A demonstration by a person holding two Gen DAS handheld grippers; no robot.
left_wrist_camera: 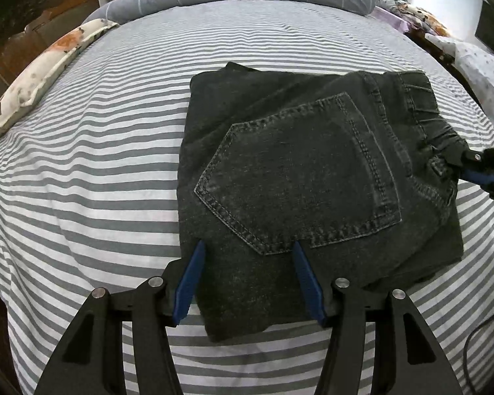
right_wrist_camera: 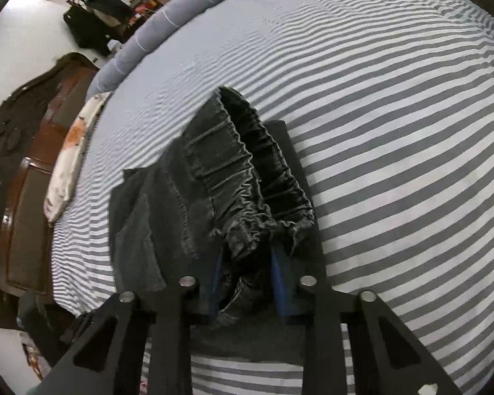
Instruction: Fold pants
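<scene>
Pants [left_wrist_camera: 296,177] lie folded on the striped bed [left_wrist_camera: 98,164]; my right hand-held gripper [right_wrist_camera: 247,283] is clamped on the waistband, the left hand-held gripper [left_wrist_camera: 247,279] is apart over the near edge; next I judge release and smoothing.

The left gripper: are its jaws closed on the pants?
No. The left gripper has its jaws apart, and the pants lie flat between them, unpinched.

One pants [left_wrist_camera: 299,171], two tongs [left_wrist_camera: 248,256], one pillow [left_wrist_camera: 46,75].
</scene>
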